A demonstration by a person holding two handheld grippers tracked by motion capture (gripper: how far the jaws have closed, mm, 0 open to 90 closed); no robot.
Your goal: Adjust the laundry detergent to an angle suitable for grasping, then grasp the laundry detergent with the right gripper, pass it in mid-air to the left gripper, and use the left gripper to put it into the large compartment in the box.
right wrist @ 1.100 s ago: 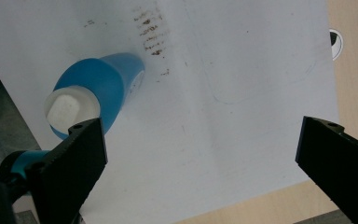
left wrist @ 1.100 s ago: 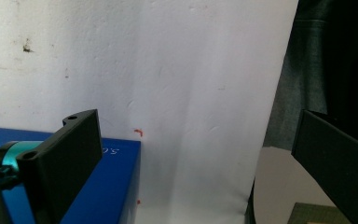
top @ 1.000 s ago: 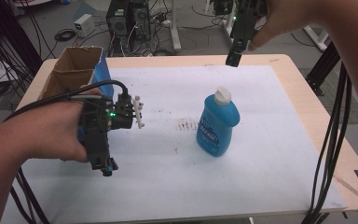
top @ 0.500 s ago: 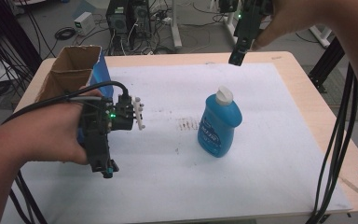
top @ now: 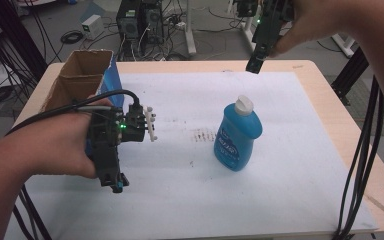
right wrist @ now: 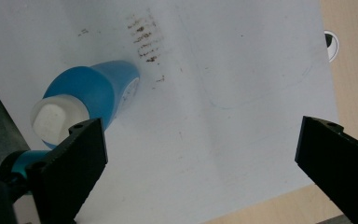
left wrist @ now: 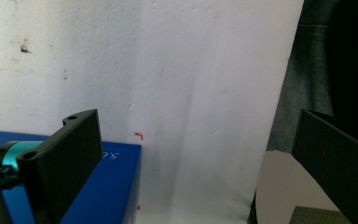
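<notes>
A blue dish-soap bottle (top: 237,135) with a white cap stands upright on the white sheet (top: 180,200), right of the middle. In the right gripper view the bottle (right wrist: 93,91) sits at the left, seen from above, just beyond my left jaw. My right gripper (top: 254,64) hangs high over the table's far edge, behind the bottle; its jaws (right wrist: 200,163) are spread wide with nothing between them. My left gripper (top: 115,184) points down at the sheet on the near left. It is open (left wrist: 200,172) and empty.
A cardboard box (top: 82,70) with a blue box (top: 111,75) against it stands at the far left; the blue box (left wrist: 107,186) lies beside my left jaw. Brown stains (top: 202,134) mark the sheet left of the bottle. Cables hang off the table's right edge (top: 330,100).
My right gripper has drifted slightly to the right above the far edge. The left gripper and the bottle have stayed put.
</notes>
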